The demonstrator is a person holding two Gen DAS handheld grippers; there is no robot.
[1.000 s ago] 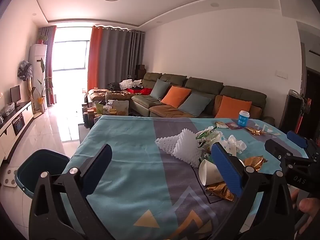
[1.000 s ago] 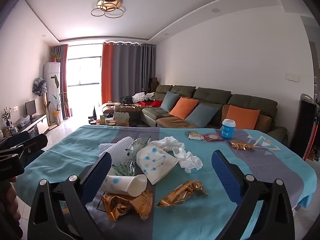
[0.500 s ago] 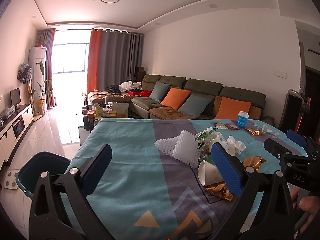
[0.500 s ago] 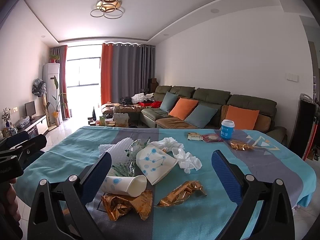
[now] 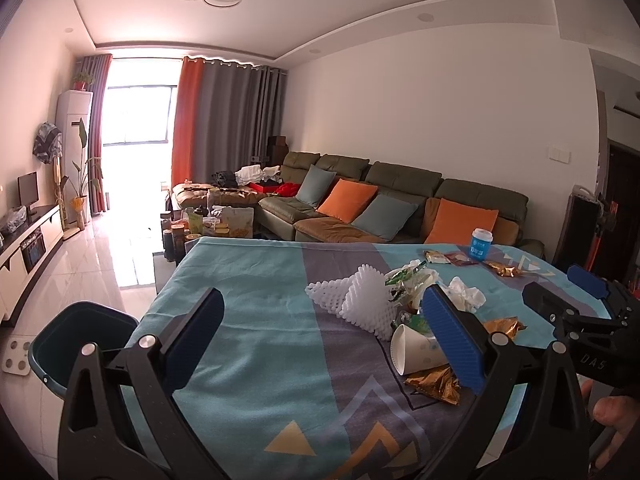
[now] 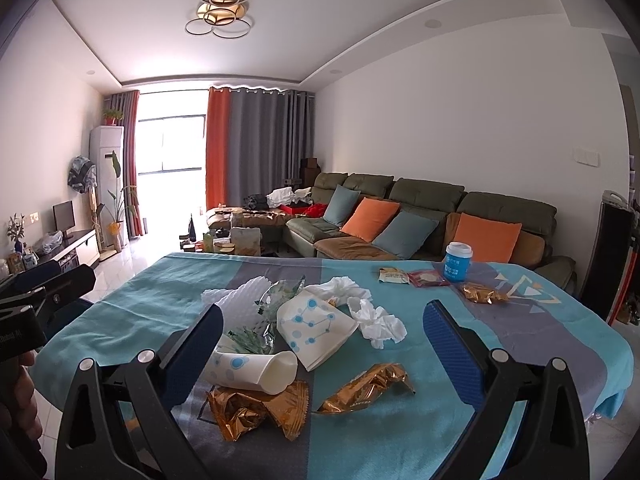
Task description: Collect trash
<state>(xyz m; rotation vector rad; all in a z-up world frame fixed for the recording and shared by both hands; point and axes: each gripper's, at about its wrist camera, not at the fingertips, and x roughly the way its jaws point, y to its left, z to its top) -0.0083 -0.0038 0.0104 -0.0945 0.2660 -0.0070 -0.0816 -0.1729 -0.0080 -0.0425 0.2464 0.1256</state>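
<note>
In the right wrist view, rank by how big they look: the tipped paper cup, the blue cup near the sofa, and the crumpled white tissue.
Largest to smallest:
1. tipped paper cup
2. crumpled white tissue
3. blue cup
The blue cup stands farther away, so its real size is unsure.

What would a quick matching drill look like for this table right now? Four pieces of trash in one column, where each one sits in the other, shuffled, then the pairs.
Things:
1. tipped paper cup
2. blue lidded cup
3. crumpled tissue
4. dark bin

Places:
A. upright near the table's far edge, in front of the sofa
B. on the floor beside the table's left edge
C. lying on its side at the near edge of the pile, partly over a gold wrapper
D. right of the dotted paper bag

Pairs: 1-C, 2-A, 3-D, 4-B
</note>
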